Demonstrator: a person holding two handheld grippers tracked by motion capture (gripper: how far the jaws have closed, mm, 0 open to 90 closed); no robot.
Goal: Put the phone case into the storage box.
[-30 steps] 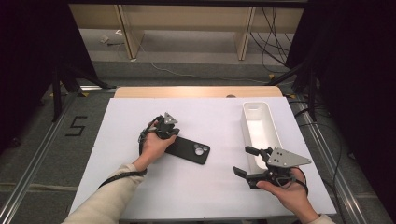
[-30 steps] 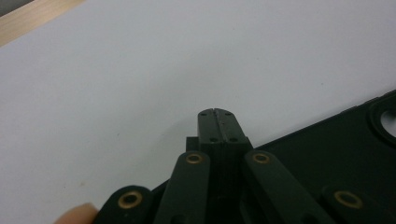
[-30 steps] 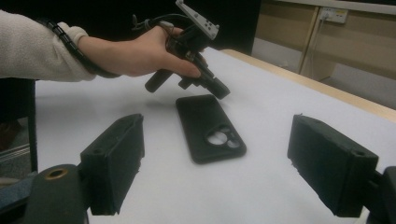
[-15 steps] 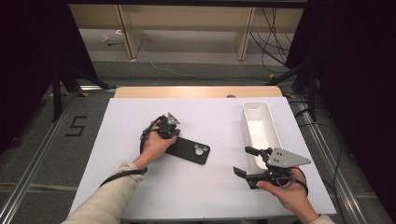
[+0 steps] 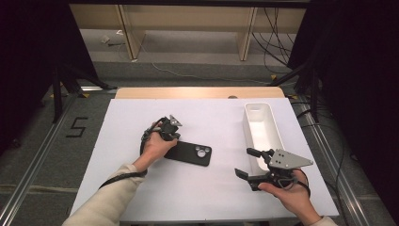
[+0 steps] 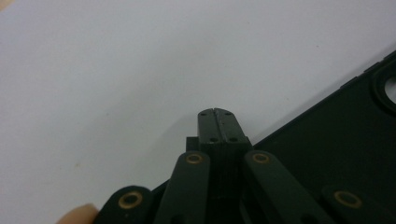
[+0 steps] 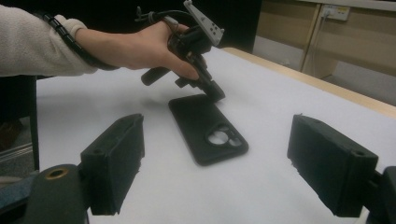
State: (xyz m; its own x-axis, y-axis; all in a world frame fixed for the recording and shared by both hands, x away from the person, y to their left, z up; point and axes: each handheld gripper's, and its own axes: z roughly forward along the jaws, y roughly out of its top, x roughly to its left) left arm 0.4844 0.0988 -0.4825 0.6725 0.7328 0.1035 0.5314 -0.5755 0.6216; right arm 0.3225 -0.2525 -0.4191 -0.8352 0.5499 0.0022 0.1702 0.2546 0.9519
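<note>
Your left gripper, jaws pressed together, touches the near edge of the flat black phone case mid-way across the white tabletop. Your right gripper hovers spread beside the long white plastic bin; grey floor surrounds.

My left gripper is black, with brass-ringed pivots on its links. My right gripper carries a grey three-cornered plate and blocky black fingers. I wear cream sleeves; a black cable spirals around the left one.
</note>
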